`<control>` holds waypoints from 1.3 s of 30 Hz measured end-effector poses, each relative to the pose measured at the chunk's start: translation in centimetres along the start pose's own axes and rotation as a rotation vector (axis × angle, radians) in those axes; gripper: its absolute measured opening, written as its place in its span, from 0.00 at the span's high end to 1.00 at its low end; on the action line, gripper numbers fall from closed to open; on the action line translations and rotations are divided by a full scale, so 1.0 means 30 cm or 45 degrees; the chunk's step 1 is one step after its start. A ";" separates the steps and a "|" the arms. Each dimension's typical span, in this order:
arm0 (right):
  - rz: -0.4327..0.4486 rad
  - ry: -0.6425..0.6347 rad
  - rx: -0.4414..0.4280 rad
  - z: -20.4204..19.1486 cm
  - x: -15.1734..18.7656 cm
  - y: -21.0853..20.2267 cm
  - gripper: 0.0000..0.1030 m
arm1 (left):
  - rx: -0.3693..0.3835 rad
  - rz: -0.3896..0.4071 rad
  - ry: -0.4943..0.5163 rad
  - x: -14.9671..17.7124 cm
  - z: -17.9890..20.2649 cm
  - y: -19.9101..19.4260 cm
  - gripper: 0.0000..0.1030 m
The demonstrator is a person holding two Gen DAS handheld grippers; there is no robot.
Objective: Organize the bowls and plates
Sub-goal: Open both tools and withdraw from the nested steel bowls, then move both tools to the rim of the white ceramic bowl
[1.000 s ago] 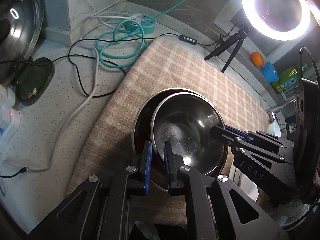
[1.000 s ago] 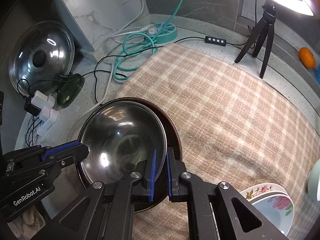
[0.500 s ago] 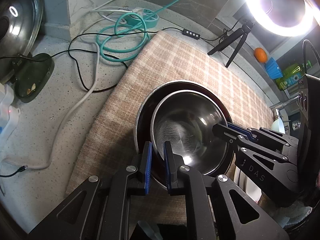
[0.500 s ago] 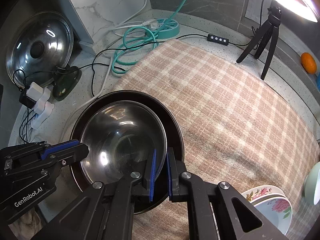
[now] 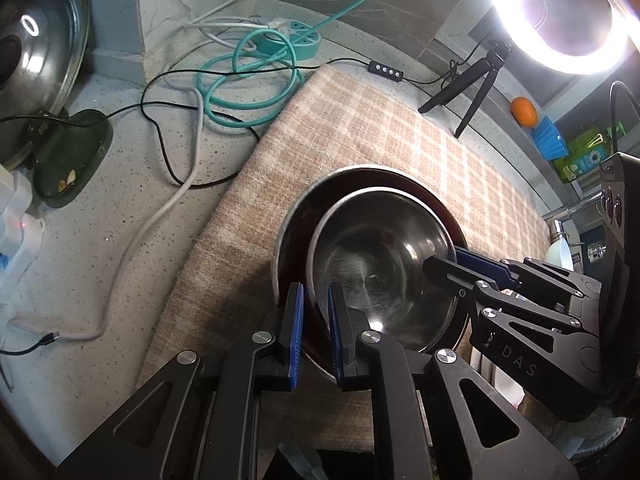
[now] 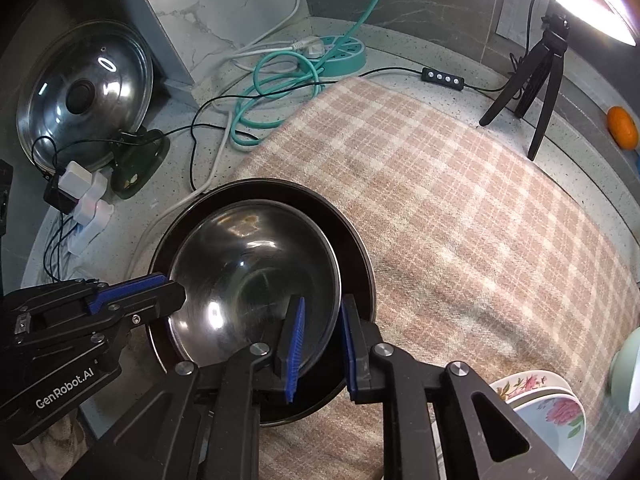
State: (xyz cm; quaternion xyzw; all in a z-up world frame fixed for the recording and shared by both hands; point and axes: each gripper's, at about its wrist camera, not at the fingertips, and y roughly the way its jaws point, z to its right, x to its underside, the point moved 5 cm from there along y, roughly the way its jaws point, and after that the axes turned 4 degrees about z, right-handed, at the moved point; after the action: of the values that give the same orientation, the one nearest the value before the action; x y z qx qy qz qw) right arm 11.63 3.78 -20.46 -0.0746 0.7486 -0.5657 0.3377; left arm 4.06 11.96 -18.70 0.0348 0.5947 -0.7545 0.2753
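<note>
Steel mixing bowl (image 6: 248, 280) sits mouth-up inside a wider dark pan (image 6: 352, 240) on the checked cloth (image 6: 460, 208) covering the tabletop (image 5: 100, 240). Left hand-held gripper (image 5: 316, 332) pinches the bowl's rim; right hand-held gripper (image 6: 320, 344) is opening, pads straddling the rim without pressing.

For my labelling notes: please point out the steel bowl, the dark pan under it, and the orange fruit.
steel bowl (image 6: 248, 272), right wrist view, inner wall.
dark pan (image 6: 354, 248), right wrist view, rim.
orange fruit (image 6: 622, 127), right wrist view, skin.
</note>
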 end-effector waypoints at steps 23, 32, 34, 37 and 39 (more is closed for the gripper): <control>0.224 0.199 -0.054 0.164 0.018 -0.265 0.79 | 0.122 0.153 0.052 -0.083 0.161 -0.158 0.89; 0.327 0.380 -0.005 0.404 0.128 -0.433 0.79 | 0.235 0.115 0.176 -0.055 0.401 -0.133 0.89; 0.346 0.414 0.024 0.463 0.157 -0.465 0.79 | 0.255 0.102 0.199 -0.042 0.456 -0.121 0.89; 0.371 0.473 0.065 0.556 0.212 -0.511 0.79 | 0.284 0.086 0.242 -0.021 0.544 -0.104 0.89; 0.381 0.517 0.092 0.623 0.249 -0.535 0.79 | 0.303 0.072 0.267 -0.007 0.604 -0.088 0.89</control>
State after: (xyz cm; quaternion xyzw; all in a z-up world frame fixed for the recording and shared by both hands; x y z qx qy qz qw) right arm 12.63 -20.39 -11.67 0.1642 0.7831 -0.5392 0.2628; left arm 8.02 -4.21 -11.05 0.1626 0.5254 -0.8038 0.2268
